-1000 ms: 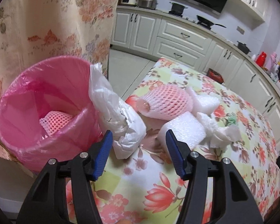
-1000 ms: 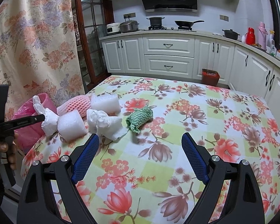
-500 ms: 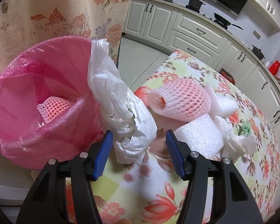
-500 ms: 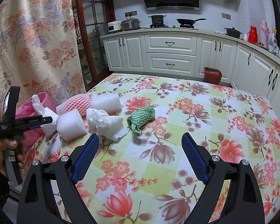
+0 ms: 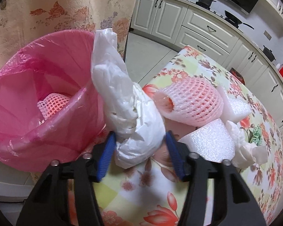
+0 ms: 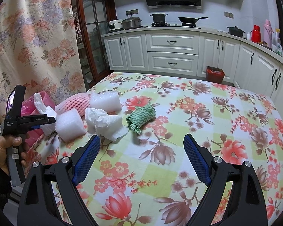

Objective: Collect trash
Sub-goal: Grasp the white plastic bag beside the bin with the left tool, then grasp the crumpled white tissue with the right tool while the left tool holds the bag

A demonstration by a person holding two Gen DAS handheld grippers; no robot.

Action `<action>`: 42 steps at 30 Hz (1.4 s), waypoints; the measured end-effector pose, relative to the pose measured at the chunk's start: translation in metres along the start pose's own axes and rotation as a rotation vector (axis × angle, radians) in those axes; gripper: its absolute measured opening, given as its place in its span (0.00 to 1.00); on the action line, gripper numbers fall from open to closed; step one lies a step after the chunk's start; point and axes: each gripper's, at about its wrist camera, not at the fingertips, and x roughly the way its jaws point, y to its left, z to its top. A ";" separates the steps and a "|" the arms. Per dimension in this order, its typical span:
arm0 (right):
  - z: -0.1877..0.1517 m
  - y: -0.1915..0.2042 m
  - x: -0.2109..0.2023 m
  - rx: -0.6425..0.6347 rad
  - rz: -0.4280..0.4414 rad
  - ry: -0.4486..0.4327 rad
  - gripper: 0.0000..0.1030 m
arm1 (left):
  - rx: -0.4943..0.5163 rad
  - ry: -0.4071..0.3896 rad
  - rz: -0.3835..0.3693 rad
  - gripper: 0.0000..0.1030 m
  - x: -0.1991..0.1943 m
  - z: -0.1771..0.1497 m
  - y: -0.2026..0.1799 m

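A crumpled white plastic bag (image 5: 130,113) lies at the table's left edge, leaning on the pink-lined trash bin (image 5: 37,101). My left gripper (image 5: 141,150) is open with its blue pads on both sides of the bag's lower end. A pink foam net (image 5: 49,105) lies inside the bin. On the table lie a pink foam net sleeve (image 5: 192,101), white foam pieces (image 5: 207,143), a crumpled white tissue (image 6: 103,121) and a green wavy cloth (image 6: 141,116). My right gripper (image 6: 141,158) is open and empty above the tablecloth, short of the trash.
The floral tablecloth table (image 6: 198,131) stretches to the right. A floral curtain (image 6: 32,37) hangs behind the bin. White kitchen cabinets (image 6: 171,52) and a small red bin (image 6: 215,73) stand beyond the table. The hand holding the left gripper (image 6: 28,122) shows at left.
My left gripper has moved forward to the white plastic bag, which now sits between its pads. My right gripper has barely moved.
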 end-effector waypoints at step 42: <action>0.004 0.017 -0.009 -0.031 0.011 -0.009 0.82 | 0.072 -0.062 -0.020 0.27 -0.047 -0.007 0.007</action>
